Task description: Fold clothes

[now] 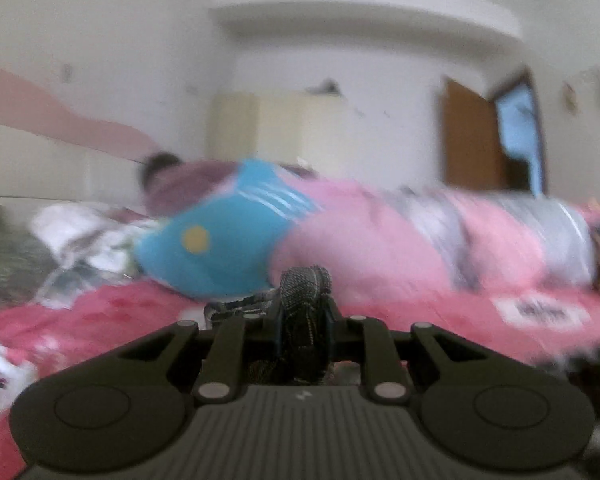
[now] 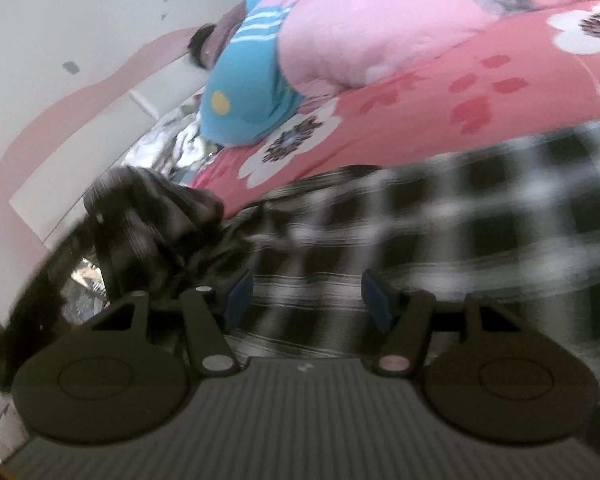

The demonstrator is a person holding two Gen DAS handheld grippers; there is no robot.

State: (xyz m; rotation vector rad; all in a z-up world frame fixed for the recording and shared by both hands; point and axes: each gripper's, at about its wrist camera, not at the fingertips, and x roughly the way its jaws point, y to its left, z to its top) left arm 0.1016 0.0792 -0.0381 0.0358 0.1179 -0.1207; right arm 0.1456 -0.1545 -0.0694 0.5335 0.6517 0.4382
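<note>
Jaws: left gripper (image 1: pixel 305 312) pinches checked garment (image 2: pixel 440 216); right gripper (image 2: pixel 307 296) agape.

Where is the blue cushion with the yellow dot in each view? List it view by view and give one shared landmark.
Left wrist view: blue cushion left of centre, on the pink floral bedspread, beyond the left gripper.
Right wrist view: blue cushion upper left of centre, tilted.
Shared landmark: the pink quilt against the cushion.
</note>
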